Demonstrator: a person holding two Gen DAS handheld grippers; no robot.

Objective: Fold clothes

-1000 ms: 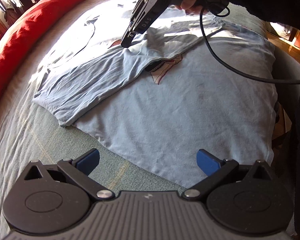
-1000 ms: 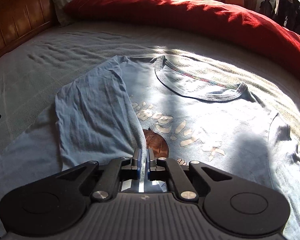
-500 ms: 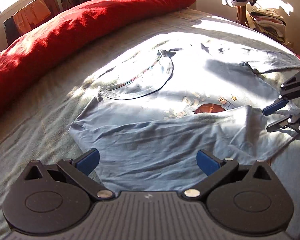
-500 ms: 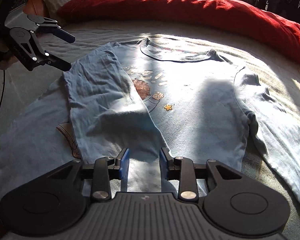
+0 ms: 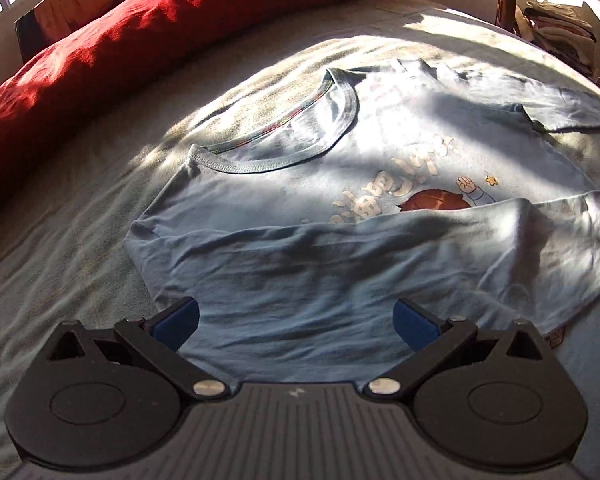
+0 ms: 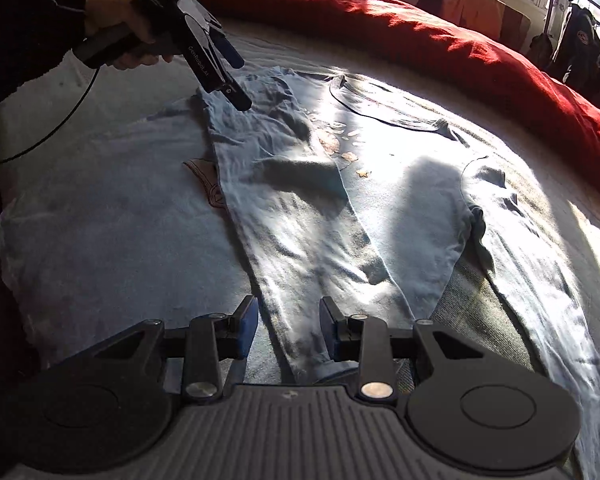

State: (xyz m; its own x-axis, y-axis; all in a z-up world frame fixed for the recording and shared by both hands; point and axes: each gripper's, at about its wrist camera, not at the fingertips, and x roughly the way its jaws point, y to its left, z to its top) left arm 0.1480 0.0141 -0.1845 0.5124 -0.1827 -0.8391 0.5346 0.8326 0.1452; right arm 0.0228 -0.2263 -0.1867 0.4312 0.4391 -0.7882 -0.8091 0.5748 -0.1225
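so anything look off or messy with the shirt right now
Mostly tidy. The light blue shirt has one side folded over, but that folded panel lies wrinkled and slanted, and the far sleeve is still spread out, bunched at the armpit.

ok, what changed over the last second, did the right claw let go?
Yes. The right claw, shut on the folded sleeve a second ago, has opened and backed off toward the hem. The left claw swung round to face the collar, open throughout. The sleeve stays folded across the blue shirt.
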